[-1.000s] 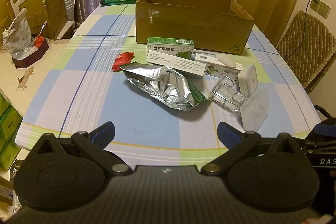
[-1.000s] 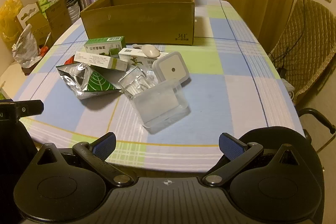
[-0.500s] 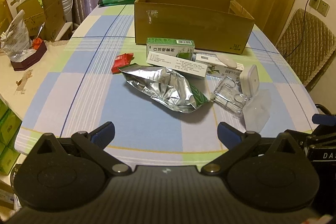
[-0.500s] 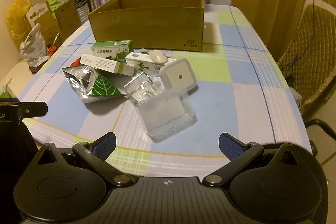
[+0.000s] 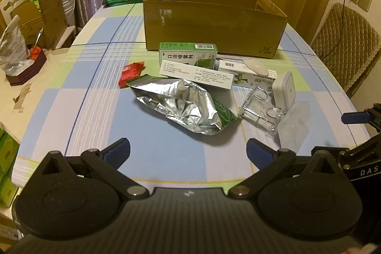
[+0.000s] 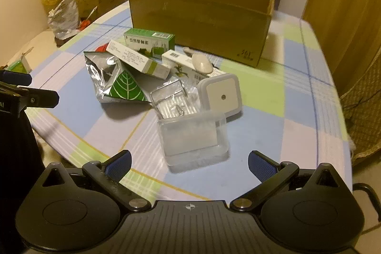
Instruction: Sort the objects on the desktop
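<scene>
A checked blue-and-green bench (image 5: 78, 111) carries clutter before an open brown cardboard box (image 6: 200, 16). Both the left hand-held gripper (image 5: 188, 150) and right hand-held gripper (image 6: 189, 162) hang released, empty. The frosted clear plastic tub (image 6: 194, 137) nearest the right one looks slick and light, so a pinch might skid it off the edge.

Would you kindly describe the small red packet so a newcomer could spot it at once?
Start at the big open brown cardboard box on the checked tablecloth. In front of it lies a pile led by a crumpled silver foil bag. The small red packet lies at that bag's left corner, the only red item there.
</scene>
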A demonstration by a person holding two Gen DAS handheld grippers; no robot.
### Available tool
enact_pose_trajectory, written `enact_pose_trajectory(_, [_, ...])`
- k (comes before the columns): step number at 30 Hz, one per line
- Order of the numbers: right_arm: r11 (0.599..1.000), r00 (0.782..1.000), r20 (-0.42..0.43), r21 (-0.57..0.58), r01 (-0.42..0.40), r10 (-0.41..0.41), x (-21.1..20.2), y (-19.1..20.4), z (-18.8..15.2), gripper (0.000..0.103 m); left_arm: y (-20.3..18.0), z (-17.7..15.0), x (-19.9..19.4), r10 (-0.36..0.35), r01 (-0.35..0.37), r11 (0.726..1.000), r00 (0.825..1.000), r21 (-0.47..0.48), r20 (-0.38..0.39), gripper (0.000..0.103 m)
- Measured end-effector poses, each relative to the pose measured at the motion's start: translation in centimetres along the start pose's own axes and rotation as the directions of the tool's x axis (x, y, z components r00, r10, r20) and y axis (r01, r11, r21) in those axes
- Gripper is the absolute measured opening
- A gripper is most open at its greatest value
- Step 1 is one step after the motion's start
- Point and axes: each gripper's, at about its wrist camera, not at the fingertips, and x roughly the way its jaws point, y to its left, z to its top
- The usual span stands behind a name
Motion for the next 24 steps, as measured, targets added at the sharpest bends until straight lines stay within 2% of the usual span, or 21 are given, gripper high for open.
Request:
enact_pose_trajectory(4, [0.999,0.999,-0.032,-0.021,-0.03,0.029,0.9,-0.5,1.0,0.101,-0.1,0.7,0.6,-0.012,0.012,0.999,1.0,0.031,-0.001,0.102])
enact_pose_trajectory(7, [0.997,0.999,-0.049,-0.077,-0.023,0.019,1.8,-0.5,1.6,0.101,0.1,1.4,1.3,-0.023,0.023,0.998,1.0,0.059,-0.008,0.102])
enact_pose_trajectory(14, [0.992,0.996,-0.089,-0.125,-0.03,0.019,4.0,-1.3,2.5,0.101,0.3,2.7,3.9,-0.073,0.083,0.981,0.995,0.173,-0.065,0.102])
enact_pose_trajectory(19, [0.986,0.992,-0.116,-0.158,-0.06,0.042,5.6,-1.3,2.8,0.101,0.0,4.0,5.0,-0.128,0.15,0.939,0.988,0.311,-0.089,0.102])
enact_pose_trajectory(24, [0.982,0.99,-0.132,-0.174,-0.076,0.053,6.8,-1.1,2.9,0.101,0.0,4.6,5.9,-0.195,0.23,0.86,0.973,0.455,-0.124,0.102])
